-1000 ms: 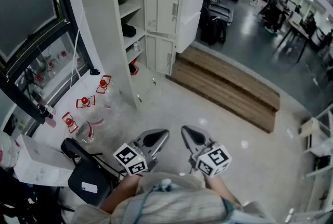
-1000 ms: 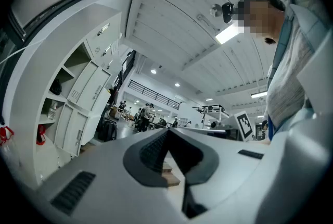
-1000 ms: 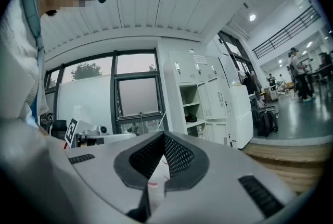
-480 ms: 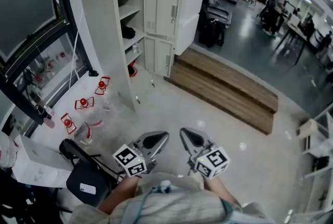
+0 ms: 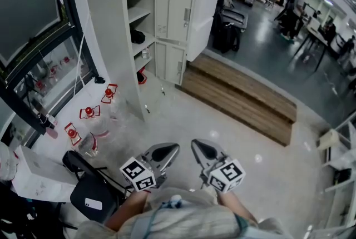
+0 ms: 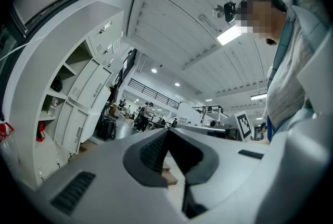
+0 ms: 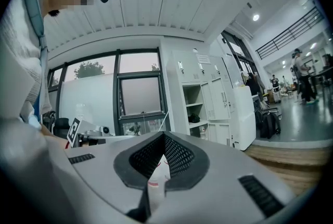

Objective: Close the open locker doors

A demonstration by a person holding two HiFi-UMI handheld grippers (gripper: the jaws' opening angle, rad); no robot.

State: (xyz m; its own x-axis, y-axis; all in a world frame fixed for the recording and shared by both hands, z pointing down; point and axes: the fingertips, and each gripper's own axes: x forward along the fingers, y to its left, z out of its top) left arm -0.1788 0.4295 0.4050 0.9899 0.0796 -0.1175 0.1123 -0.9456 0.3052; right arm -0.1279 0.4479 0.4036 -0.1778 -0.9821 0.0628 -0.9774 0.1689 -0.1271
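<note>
Both grippers are held low and close to the person's body, side by side and pointing away toward the far side of the room. The left gripper point(image 5: 173, 147) is clenched: in its own view the two jaws meet at their tips point(image 6: 166, 131), with only floor showing through the hollow behind them. The right gripper point(image 5: 195, 143) is clenched in the same way point(image 7: 164, 135) and has nothing in it either.

Bare floor point(image 5: 183, 115) lies beyond the tips. On the floor to the left are some red-and-white objects point(image 5: 89, 113), and to the right is a low wooden step point(image 5: 239, 93).

The locker bank point(image 5: 108, 26) stands far and to the left, well apart from both grippers. Two of its doors are swung out. The upper open door point(image 5: 173, 9) and the lower open door point(image 5: 171, 59) hang one above the other, each upright with its long axis vertical. Both sit to the right of their exposed shelves, and a dark item point(image 5: 137, 36) rests on one of those shelves. A tall white panel or box point(image 5: 203, 10) is just beside the doors; I cannot tell which it is.

Closing has not begun. The doors lie ahead and leftward, so the person probably has to walk up to them first. The left gripper is on the lockers' side and slightly nearer. Each free edge would likely need pushing back to the left, toward its opening.
</note>
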